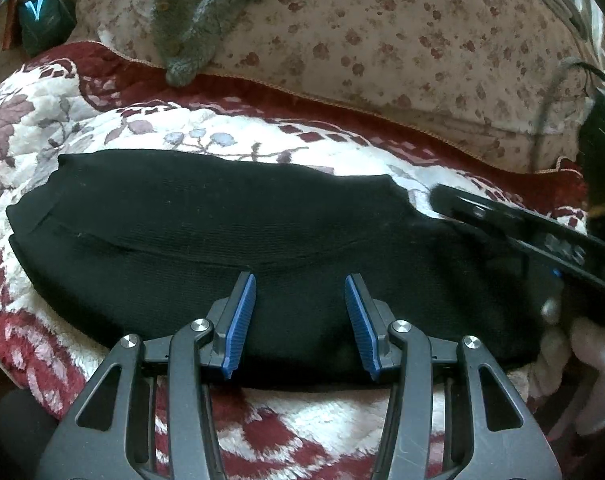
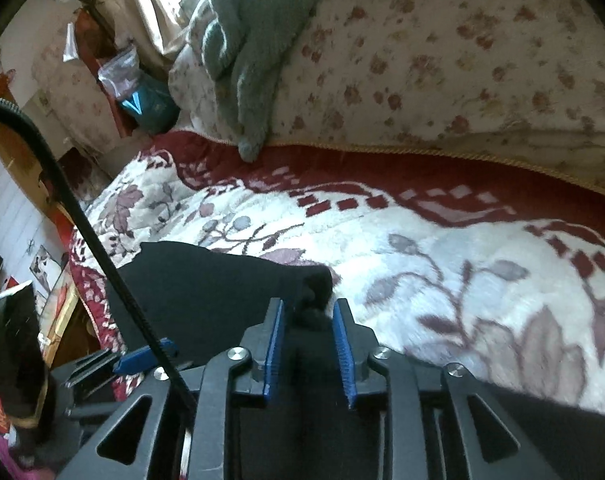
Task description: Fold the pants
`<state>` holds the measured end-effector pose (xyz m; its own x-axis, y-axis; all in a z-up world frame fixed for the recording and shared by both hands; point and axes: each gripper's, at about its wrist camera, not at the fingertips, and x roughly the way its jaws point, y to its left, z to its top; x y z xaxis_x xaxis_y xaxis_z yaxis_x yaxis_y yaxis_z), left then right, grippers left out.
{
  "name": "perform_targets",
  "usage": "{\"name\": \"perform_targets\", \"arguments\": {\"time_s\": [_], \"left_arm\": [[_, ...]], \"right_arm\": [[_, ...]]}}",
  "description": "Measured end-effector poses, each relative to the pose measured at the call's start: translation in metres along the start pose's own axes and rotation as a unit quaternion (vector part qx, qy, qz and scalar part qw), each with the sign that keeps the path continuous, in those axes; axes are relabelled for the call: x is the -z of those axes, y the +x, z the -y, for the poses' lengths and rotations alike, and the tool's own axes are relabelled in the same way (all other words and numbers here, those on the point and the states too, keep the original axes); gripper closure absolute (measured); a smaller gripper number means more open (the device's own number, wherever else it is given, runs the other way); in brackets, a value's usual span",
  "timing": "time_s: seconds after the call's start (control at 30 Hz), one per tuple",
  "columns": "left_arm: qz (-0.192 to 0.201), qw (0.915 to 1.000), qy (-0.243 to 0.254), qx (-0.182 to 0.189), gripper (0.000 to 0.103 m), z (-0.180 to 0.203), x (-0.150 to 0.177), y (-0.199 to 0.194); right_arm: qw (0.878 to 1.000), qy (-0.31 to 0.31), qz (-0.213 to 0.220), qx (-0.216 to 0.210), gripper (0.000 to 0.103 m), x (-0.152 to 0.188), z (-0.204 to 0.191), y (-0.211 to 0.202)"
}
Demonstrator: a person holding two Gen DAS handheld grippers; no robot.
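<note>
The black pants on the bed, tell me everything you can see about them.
The black pants are a dark, matte knit, folded into a long flat band lying across the red-and-white floral blanket. A seam line runs along their length. The left gripper hovers open over the near edge. The right gripper is closed on a bunched corner at one end.

Black pants (image 1: 222,232): knit fabric, folded into long flat bundle, lying crosswise on bed. Seam line runs lengthwise across top layer. One end bunched, raised off bed; rest lies flat.
</note>
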<state>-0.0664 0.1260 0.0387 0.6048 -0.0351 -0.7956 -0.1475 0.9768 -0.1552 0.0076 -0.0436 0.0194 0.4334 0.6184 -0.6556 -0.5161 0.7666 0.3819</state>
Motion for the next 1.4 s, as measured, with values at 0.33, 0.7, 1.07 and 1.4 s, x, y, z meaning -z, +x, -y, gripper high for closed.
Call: {"name": "perform_targets", "arguments": {"time_s": [0.33,0.7,1.07,1.4], "left_arm": [[0.004,0.9999,0.001,0.014,0.057,0.018,-0.003,-0.013],[-0.009,0.9983,0.029,0.050,0.057,0.061,-0.003,-0.013],[-0.033,0.9911,0.078,0.102,0.057,0.127,-0.007,-0.001],[-0.049,0.9740,0.151,0.162,0.057,0.202,-0.016,0.013]], "right_arm": [[0.999,0.032,0.025,0.018,0.070,0.036,0.016,-0.052],[0.993,0.088,0.048,0.057,0.062,0.075,0.058,-0.113],[0.977,0.155,0.072,0.125,0.060,0.121,0.109,-0.192],[0.946,0.270,0.059,0.166,0.056,0.169,0.158,-0.241]]}}
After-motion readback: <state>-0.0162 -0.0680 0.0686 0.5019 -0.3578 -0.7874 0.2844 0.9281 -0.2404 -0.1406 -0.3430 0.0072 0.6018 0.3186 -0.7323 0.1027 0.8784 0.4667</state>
